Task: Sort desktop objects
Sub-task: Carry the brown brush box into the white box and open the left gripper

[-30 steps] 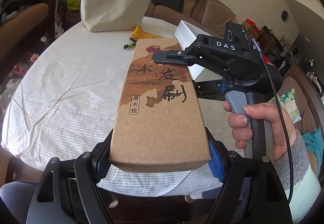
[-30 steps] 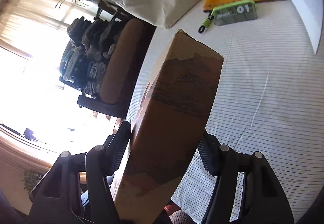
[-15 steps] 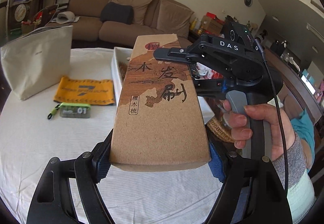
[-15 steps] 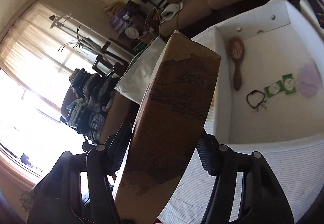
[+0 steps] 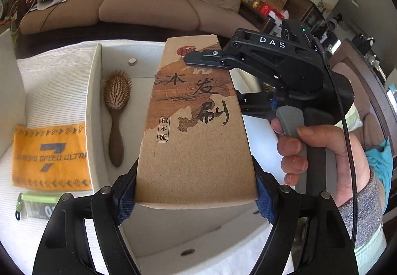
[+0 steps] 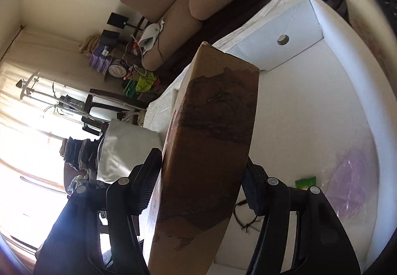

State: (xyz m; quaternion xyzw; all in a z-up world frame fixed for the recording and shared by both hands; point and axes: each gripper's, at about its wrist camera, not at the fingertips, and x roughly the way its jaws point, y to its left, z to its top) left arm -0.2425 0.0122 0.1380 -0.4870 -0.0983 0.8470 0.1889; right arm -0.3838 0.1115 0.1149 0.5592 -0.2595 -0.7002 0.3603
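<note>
Both claws clamp same cardboard box (image 5: 198,131): left claw (image 5: 196,195) at near end, right claw (image 6: 201,188) at far end. Box long axis runs 6-to-12, held above white tray (image 5: 95,91). Hairbrush (image 5: 116,111) in tray at 10 o'clock.

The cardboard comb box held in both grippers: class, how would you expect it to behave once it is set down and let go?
The cardboard comb box looks stiff: its faces stay flat between the left gripper pads. Being flat-sided, it should not roll. Stood on end, its long narrow shape would probably tip.
</note>
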